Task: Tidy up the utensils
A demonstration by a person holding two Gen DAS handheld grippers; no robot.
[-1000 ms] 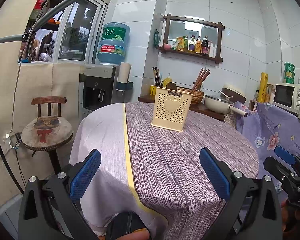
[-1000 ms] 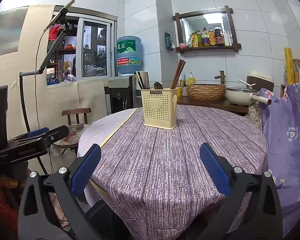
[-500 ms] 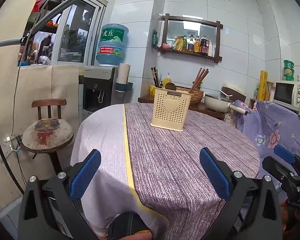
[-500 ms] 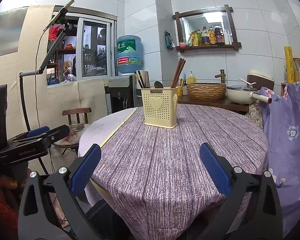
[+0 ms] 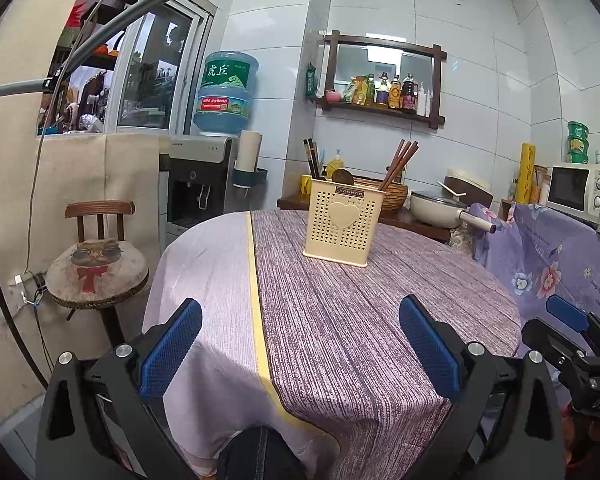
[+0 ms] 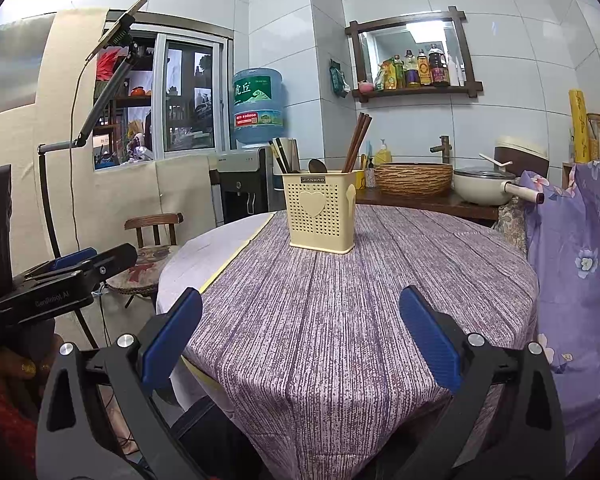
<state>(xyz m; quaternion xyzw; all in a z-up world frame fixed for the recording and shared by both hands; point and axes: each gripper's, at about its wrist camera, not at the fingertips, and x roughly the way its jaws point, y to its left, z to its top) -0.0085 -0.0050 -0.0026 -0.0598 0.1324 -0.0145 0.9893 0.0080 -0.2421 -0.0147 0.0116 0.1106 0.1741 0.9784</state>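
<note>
Ahead of 2 spread, empty grippers, left (image 5: 300, 354) and right (image 6: 300, 354), light, stiff chopsticks (image 6: 356, 142) are best pinched near their upper ends.

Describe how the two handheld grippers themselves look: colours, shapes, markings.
Both match. The left gripper and right gripper each have two black angular plastic fingers with triangular cut-outs and silver screws, tipped by blue textured pads. Seen from the side, the left gripper's body carries pale lettering too small to read. The hand beneath it wears a red sleeve.
</note>
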